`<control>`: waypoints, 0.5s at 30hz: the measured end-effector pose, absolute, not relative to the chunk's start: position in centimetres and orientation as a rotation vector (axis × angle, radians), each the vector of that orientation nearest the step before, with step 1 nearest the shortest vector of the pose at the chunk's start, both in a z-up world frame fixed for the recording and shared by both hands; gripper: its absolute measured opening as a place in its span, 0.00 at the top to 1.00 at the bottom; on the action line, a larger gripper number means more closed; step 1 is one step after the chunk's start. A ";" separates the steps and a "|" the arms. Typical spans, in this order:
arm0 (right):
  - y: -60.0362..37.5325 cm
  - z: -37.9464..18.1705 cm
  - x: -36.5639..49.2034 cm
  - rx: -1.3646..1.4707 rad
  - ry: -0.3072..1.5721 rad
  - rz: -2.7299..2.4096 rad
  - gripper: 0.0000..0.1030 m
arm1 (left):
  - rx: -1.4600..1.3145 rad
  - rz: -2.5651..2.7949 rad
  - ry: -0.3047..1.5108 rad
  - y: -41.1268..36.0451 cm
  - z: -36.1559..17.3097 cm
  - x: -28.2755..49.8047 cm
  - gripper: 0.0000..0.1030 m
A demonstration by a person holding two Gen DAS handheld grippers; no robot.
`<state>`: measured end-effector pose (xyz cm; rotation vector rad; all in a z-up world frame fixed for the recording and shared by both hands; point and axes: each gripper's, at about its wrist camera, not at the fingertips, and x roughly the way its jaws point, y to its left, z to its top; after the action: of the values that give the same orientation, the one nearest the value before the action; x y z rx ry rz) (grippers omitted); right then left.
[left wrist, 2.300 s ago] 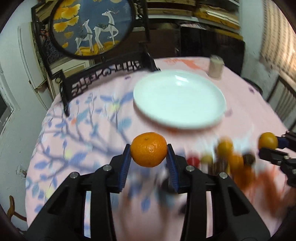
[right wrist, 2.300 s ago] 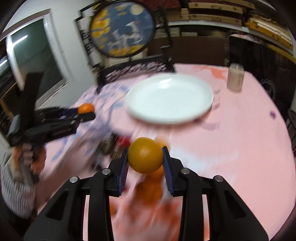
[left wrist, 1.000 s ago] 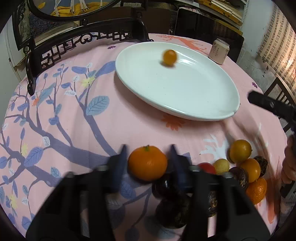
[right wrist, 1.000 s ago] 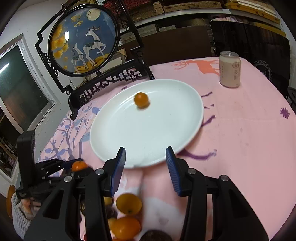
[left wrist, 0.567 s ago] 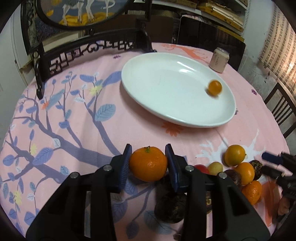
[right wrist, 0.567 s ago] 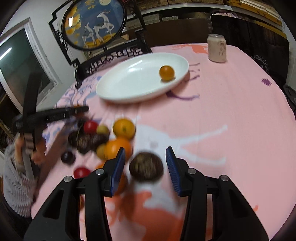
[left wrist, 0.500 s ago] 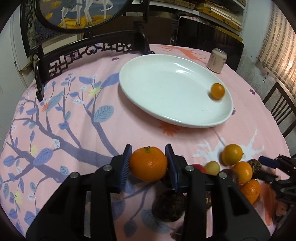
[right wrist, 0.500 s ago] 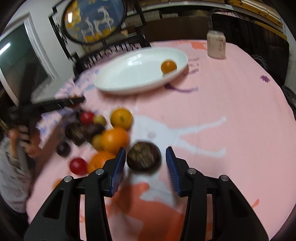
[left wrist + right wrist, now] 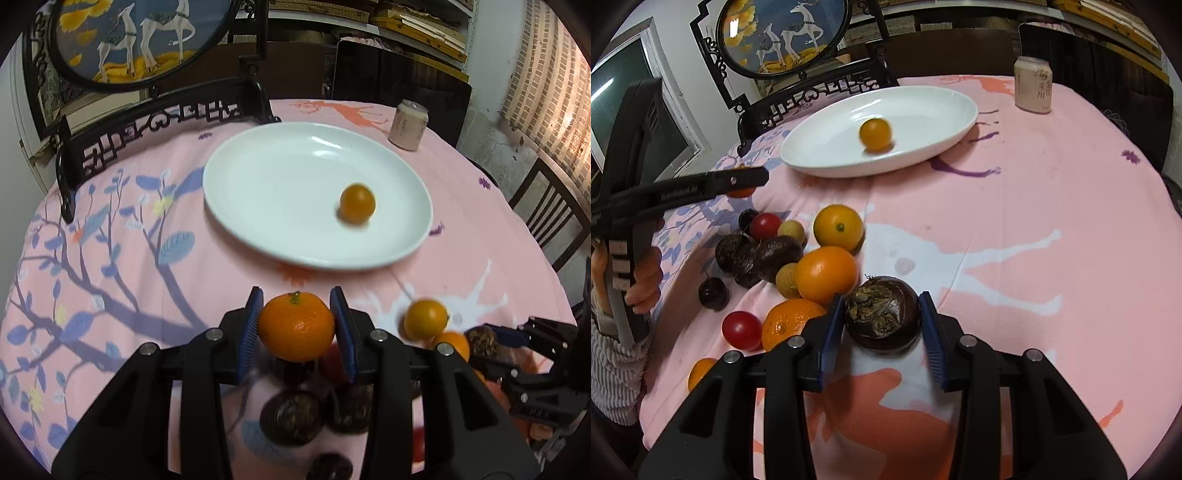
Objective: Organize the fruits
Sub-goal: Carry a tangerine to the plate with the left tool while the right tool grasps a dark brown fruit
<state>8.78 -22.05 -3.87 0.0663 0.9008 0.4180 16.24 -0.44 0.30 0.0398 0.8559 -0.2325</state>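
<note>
My left gripper point(image 9: 296, 328) is shut on a mandarin point(image 9: 295, 326) and holds it above the fruit pile, short of the white plate point(image 9: 258, 192). A small orange point(image 9: 357, 203) lies blurred in the plate; it also shows in the right wrist view point(image 9: 875, 134). My right gripper point(image 9: 881, 322) is open with its jaws on either side of a dark wrinkled passion fruit point(image 9: 882, 313) on the cloth; there is a gap at each pad. The left gripper point(image 9: 738, 181) shows at the left of the right wrist view.
A pile of oranges point(image 9: 826, 274), passion fruits point(image 9: 775, 256), cherry tomatoes point(image 9: 741, 329) and small yellow fruits point(image 9: 786, 281) lies left of my right gripper. A drink can point(image 9: 1032, 89) stands beyond the plate point(image 9: 923, 110). A carved screen point(image 9: 147, 44) stands at the table's far edge.
The small orange has rolled across the plate toward its middle. My right gripper has come down around the passion fruit. My left gripper has kept the mandarin and risen a little.
</note>
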 end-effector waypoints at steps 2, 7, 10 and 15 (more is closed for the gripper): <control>-22.3 -2.5 10.0 0.077 0.871 0.393 0.60 | 0.045 -0.215 0.838 -0.7 1.2 17.4 0.63; -21.7 1.0 15.8 0.152 0.813 0.375 0.60 | 0.016 -0.180 0.829 -1.6 2.1 21.3 0.62; -20.8 1.2 20.1 0.201 0.821 0.367 0.60 | 0.001 -0.168 0.828 -2.1 1.6 23.2 0.52; -20.8 -1.1 23.4 0.299 0.863 0.347 0.59 | -0.010 -0.166 0.823 -1.7 0.7 24.0 0.26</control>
<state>23.44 -20.84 -1.12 0.2988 0.8632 0.3475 23.99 -1.73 0.74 -0.0101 0.8230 -0.1663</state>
